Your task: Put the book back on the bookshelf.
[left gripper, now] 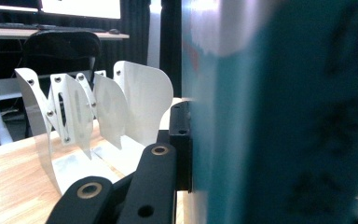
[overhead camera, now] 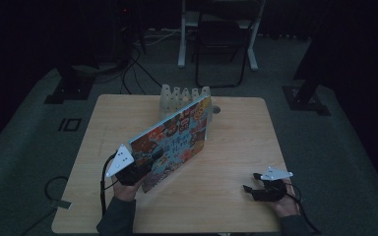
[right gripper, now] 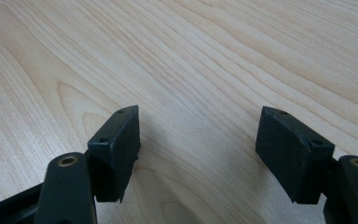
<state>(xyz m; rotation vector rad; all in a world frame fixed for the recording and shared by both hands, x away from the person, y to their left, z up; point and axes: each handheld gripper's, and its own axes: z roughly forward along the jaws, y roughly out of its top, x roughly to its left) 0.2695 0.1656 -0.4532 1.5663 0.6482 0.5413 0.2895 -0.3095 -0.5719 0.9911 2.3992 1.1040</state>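
Observation:
A colourful picture book stands tilted on its edge across the middle of the wooden table, its far end at a white rack of upright dividers. My left gripper is shut on the book's near corner. In the left gripper view the book's teal cover is pressed against one black pad, and the white rack stands just beyond. My right gripper rests at the table's near right, open, with nothing but bare wood between its fingers.
A black folding chair and white desk legs stand on the dark floor behind the table. Cables trail over the floor at the back left. A small round disc lies by the rack.

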